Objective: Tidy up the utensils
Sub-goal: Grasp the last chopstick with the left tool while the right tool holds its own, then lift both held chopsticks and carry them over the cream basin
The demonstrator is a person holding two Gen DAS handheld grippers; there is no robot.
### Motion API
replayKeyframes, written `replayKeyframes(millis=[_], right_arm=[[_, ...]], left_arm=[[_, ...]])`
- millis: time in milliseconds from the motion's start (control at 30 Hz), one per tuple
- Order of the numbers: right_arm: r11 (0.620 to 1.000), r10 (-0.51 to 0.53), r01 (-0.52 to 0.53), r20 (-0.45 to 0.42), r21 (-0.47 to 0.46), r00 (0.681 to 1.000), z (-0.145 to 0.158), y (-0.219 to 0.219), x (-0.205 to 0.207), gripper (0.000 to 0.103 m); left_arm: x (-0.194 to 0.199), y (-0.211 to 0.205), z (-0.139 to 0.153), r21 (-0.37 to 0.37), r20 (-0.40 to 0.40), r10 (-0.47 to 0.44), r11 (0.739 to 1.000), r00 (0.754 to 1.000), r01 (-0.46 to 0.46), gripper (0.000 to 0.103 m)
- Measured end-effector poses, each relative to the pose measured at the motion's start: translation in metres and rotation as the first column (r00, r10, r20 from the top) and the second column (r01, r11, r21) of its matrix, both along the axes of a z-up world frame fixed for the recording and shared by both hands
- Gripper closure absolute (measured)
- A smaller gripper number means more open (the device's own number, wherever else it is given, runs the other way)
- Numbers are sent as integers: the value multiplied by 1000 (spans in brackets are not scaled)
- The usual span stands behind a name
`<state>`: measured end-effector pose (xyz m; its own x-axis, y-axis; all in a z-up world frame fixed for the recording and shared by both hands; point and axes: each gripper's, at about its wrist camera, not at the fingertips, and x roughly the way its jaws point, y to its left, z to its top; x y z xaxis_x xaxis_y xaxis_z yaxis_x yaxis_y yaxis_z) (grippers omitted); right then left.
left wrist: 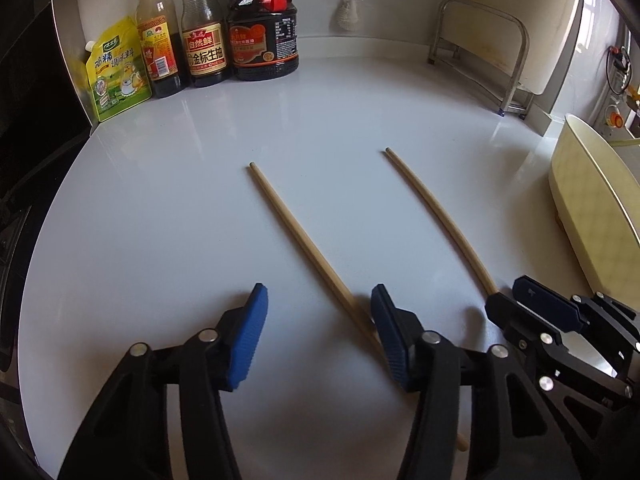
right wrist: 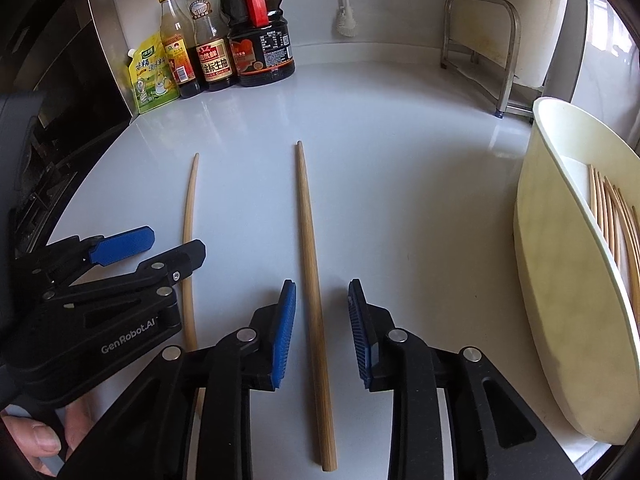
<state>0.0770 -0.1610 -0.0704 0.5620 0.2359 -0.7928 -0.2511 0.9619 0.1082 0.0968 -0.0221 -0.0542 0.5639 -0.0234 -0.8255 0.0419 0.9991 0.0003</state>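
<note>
Two chopsticks (right wrist: 312,264) (right wrist: 189,248) lie apart on the counter (right wrist: 400,160). Right gripper (right wrist: 322,320) spread astride one; left gripper (left wrist: 318,332) spread beside the other. Bin (right wrist: 560,280) right; bottles (right wrist: 224,40) behind.

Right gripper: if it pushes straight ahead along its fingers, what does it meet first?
Nothing solid, it seems. The open right gripper straddles a chopstick lying lengthwise on the countertop. Beyond its tip the way looks free to the back wall; the soy sauce jug sits left. Depth unclear.
</note>
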Motion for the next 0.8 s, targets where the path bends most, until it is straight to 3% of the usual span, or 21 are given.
replayKeyframes(millis=[133, 167, 233, 500, 800], right_arm=[[1000, 8, -8, 9, -19, 1000, 0, 6, 3, 77], [1000, 13, -13, 10, -21, 1000, 0, 7, 3, 77], [999, 18, -18, 15, -31, 1000, 0, 10, 3, 97], [998, -4, 4, -5, 57, 1000, 2, 0, 4, 97], [993, -31, 25, 54, 113, 998, 28, -5, -10, 97]], left_arm=[[-3, -2, 2, -13, -8, -33, 999, 999, 33, 86], [-4, -2, 2, -19, -13, -39, 999, 999, 39, 89], [-5, -2, 2, -35, -20, -49, 998, 999, 48, 95], [-12, 3, 5, -83, -35, -73, 994, 997, 69, 96], [-15, 5, 31, -95, 16, -83, 992, 996, 84, 96]])
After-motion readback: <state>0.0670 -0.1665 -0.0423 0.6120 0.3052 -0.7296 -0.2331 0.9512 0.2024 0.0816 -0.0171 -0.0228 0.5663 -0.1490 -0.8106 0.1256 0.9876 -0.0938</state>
